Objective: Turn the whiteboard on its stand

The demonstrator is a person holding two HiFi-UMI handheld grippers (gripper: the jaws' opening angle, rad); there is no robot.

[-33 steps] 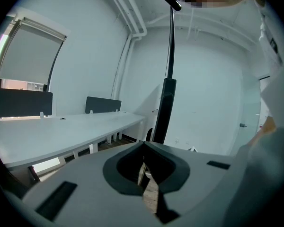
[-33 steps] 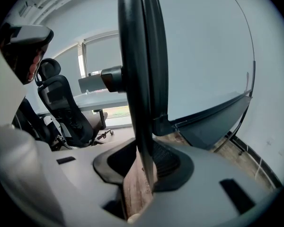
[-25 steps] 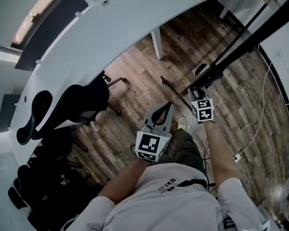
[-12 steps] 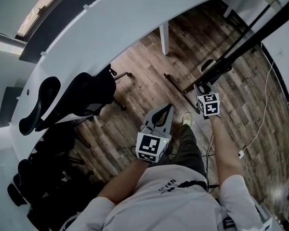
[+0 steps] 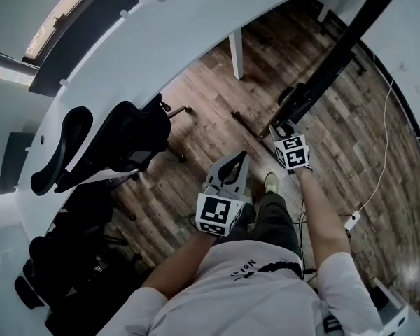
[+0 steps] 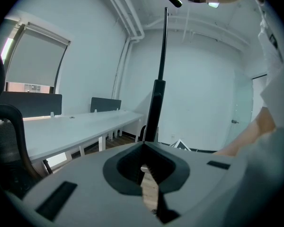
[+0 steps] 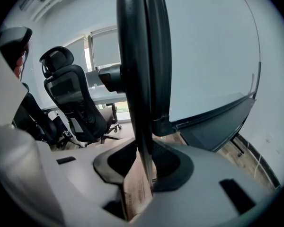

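The whiteboard runs up the right of the head view, its black frame edge slanting toward my right gripper. In the right gripper view that frame passes straight between the jaws of the right gripper, which are closing. The frame lies against the right jaw and a strip of floor shows on its left. White board face and pen tray lie to the right. My left gripper hangs over the floor, shut and empty, pointing at the stand's post.
A black office chair stands left of me by a long white desk. The stand's foot crosses the wood floor ahead. A white cable trails along the right. More dark chairs crowd the lower left.
The whiteboard's black edge now stands steeper in the head view and my right gripper has shifted slightly with it. The left gripper has stayed where it was.
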